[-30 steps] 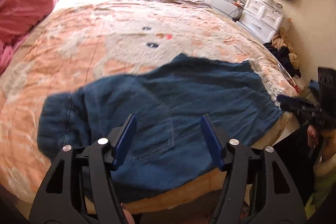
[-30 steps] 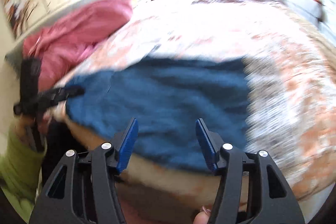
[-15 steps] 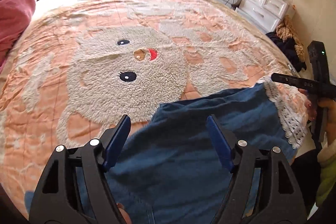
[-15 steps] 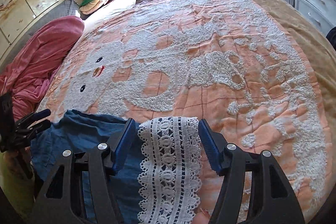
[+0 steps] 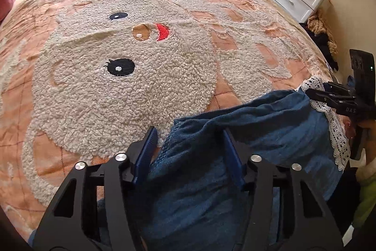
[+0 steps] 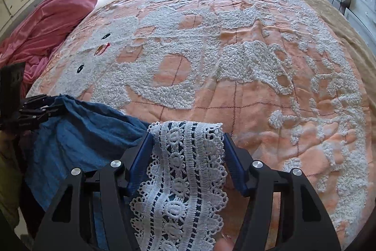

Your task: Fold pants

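Here the blue pants [image 5: 235, 180] hang bunched over the near edge of the bed [image 5: 70, 109], stretched between the two tools, with only their top fold lying on the bedspread near that edge. The left tongs [image 5: 188, 152] are closing, and a thick fold of the blue cloth sits between the blue pads; it fills most of the gap and lies against the right pad, while a sliver of space shows beside the left pad [image 5: 146, 152]. The right tongs [image 6: 186, 157] stand about half open with the white lace trim [image 6: 183, 180] of the pants draped between the pads and touching both, so the lace looks clamped. In the left wrist view the right tongs show at the right side of the bed's near edge, holding the lace end. A pink blanket [image 6: 47, 22] is heaped along the bed's far left side
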